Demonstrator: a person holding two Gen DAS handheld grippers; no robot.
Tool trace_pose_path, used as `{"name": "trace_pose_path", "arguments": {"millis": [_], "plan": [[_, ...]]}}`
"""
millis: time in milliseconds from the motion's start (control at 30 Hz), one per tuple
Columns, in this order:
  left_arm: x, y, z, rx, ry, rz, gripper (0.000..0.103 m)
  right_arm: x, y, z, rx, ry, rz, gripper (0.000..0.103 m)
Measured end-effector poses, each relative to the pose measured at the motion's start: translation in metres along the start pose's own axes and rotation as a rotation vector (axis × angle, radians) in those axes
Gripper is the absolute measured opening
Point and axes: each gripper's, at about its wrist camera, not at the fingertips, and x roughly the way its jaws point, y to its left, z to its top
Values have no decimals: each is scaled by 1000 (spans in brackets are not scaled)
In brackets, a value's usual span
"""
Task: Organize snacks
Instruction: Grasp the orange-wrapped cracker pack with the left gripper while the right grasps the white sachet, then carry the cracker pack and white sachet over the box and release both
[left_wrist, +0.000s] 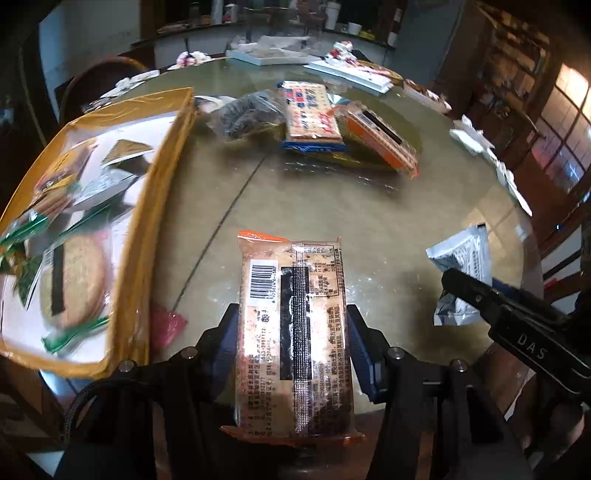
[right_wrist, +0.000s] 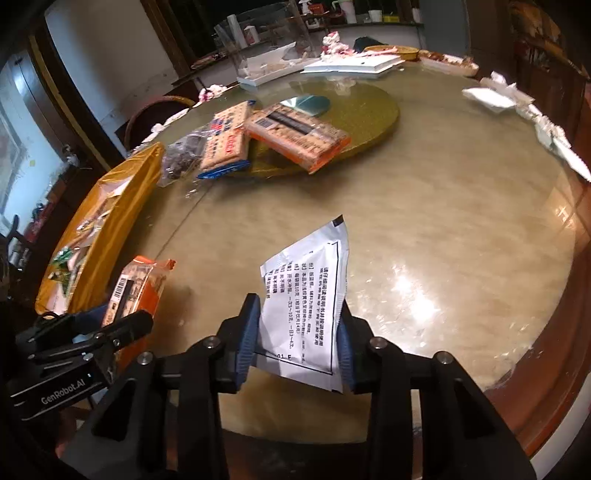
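2 grippers each hold a packet above the round, glossy beige worktop (right_wrist: 424, 206), and the yellow-rimmed clear plastic storage bag (left_wrist: 147, 206) serves as the landmark. In the left wrist view its near edge runs out of frame. Through its blurred clear face show a round biscuit with a dark strip (left_wrist: 74, 280), green-edged wrappers and a white sachet; other contents cannot be made out.

Just right of the bag, the left gripper (left_wrist: 291, 332) has its jaws closed on the sides of a long orange-ended cracker packet with a barcode (left_wrist: 291, 332). Further right, the right gripper (right_wrist: 299, 343) pinches a white paper sachet with black print (right_wrist: 306, 295) between its blue pads (right_wrist: 245, 339); the left view shows only 1 black finger over that sachet.

Beyond the bag lie a clear bag of dark pieces (left_wrist: 243, 114), a blue-edged cracker pack (left_wrist: 310, 114) and an orange cracker pack (left_wrist: 380, 136). Only the right wrist view shows them resting at the edge of a gold turntable (right_wrist: 369, 114).
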Motion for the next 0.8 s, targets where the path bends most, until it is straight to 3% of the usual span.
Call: {"name": "trace_pose_path", "arguments": {"millis": [233, 367, 433, 533, 567, 633, 733, 800], "plan": [[-27, 9, -4, -46, -53, -33, 55, -10, 15, -6, 8, -20, 50, 29], [-39, 20, -3, -108, -42, -119, 55, -11, 26, -5, 13, -5, 100, 25], [-50, 18, -1, -88, -80, -118, 55, -13, 36, -2, -19, -23, 73, 24], [-57, 27, 1, -101, -104, -135, 55, -16, 46, 2, -31, -50, 104, 22], [-57, 33, 2, -123, -97, -147, 55, -15, 51, 4, -41, -59, 114, 4], [-63, 47, 6, -151, -102, -164, 55, -13, 65, 10, -62, -50, 170, 5], [-69, 64, 14, -179, -124, -138, 55, -5, 84, 22, -96, -56, 154, 5], [-71, 76, 17, -196, -133, -138, 55, -1, 93, 29, -105, -50, 195, 5]]}}
